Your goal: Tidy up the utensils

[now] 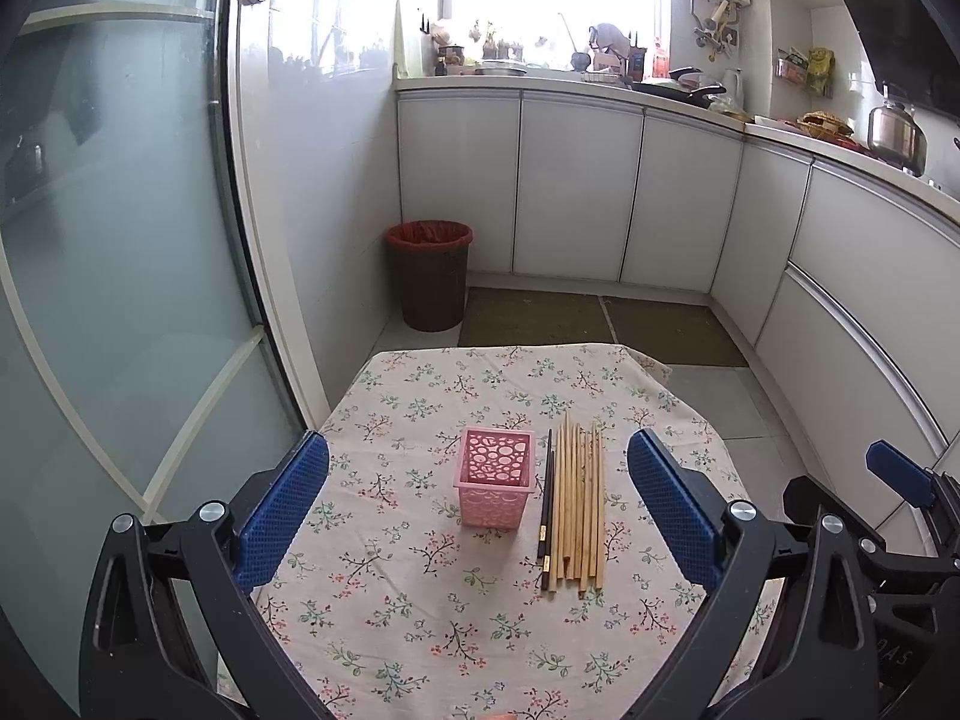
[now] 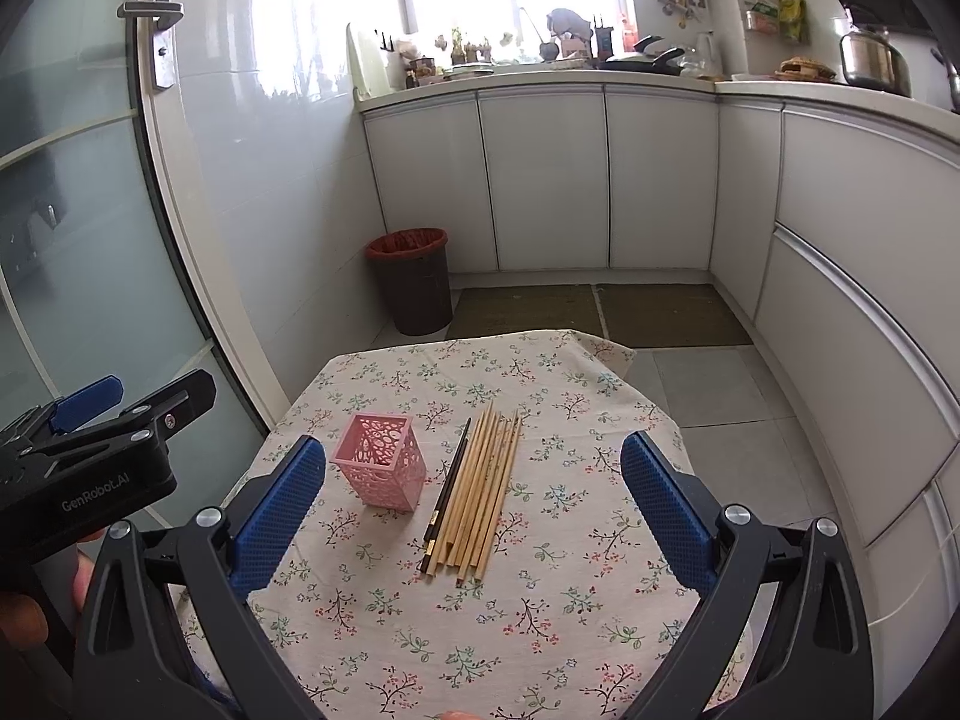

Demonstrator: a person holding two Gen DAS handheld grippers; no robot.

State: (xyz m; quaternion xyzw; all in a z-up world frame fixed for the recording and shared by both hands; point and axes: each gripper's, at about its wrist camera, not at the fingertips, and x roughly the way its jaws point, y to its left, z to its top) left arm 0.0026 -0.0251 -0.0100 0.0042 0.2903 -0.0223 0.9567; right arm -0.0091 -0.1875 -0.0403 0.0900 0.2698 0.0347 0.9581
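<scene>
Two grippers hang spread wide and empty above the near edge of the flowered tablecloth (image 1: 420,600): the left gripper (image 1: 480,510) looks almost straight at the pink holder (image 1: 495,483), and the right gripper (image 2: 474,510) sits more over the chopsticks (image 2: 480,492).

Just right of the pink holder, nearly touching its wall, lie two dark chopsticks (image 1: 546,510), and beside those a flat row of bamboo ones, all pointing away from the person.

The holder stands upright and is empty as far as its lattice shows. The step in hand seems to be the first pickup. It would go best if the right gripper came down across the sticks near their middle, closing on only a few so they do not fan out, then tipped them upright over the holder's mouth while the left gripper steadied the light basket.

Beyond the holder, off the table, stands a bin with a red liner (image 1: 429,273).
</scene>
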